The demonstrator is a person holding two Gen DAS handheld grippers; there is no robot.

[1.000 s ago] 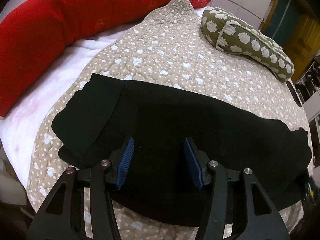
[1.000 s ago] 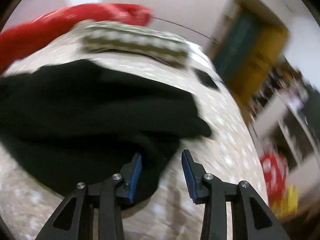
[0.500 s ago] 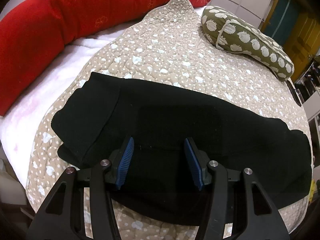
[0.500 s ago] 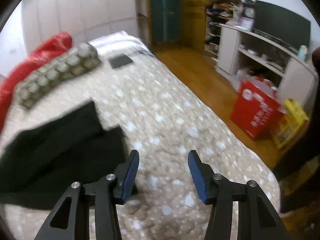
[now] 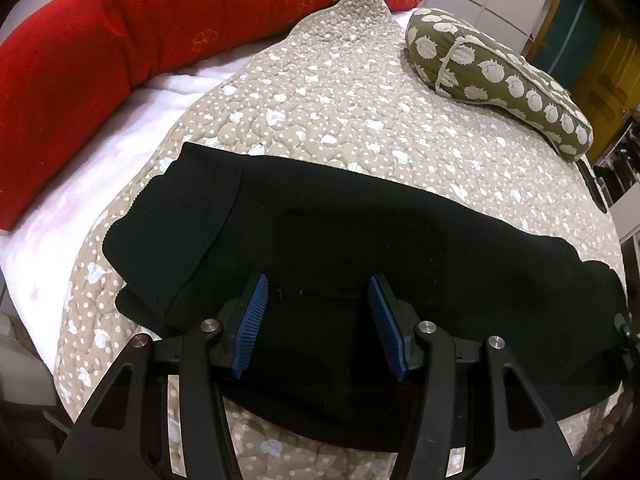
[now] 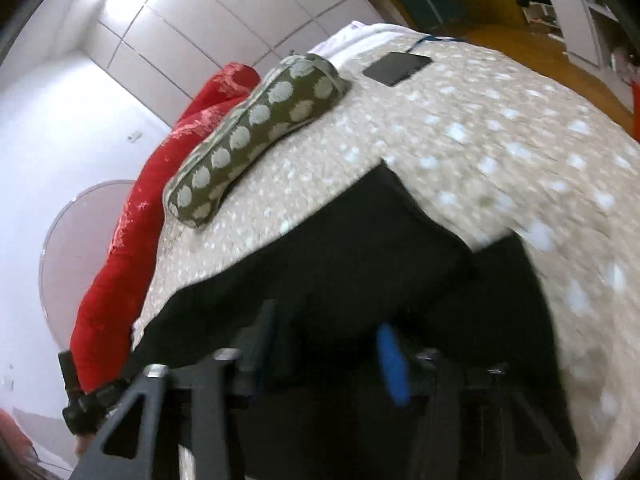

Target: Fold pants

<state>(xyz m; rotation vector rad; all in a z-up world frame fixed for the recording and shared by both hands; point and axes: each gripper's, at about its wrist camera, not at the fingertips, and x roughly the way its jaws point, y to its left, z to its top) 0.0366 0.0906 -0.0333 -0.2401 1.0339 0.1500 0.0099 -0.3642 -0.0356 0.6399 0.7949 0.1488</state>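
Black pants (image 5: pixel 360 240) lie flat, folded lengthwise, across a beige spotted quilt (image 5: pixel 340 92), waistband end at the left. My left gripper (image 5: pixel 316 308) is open and empty, hovering just above the pants' near middle. In the blurred, tilted right wrist view the pants (image 6: pixel 360 248) fill the lower middle, with the leg ends towards the right. My right gripper (image 6: pixel 326 344) is open and empty, low over them.
A long red bolster (image 5: pixel 100 40) lies along the far left of the bed. A green patterned pillow (image 5: pixel 500 76) lies at the far right, also seen in the right wrist view (image 6: pixel 256 128). A flat black device (image 6: pixel 396 66) lies on the quilt. A wooden floor is beyond the bed.
The right gripper swung away from the pants' leg end towards the room, then turned back over the pants, tilted. The left gripper barely moved. The pants lie still.
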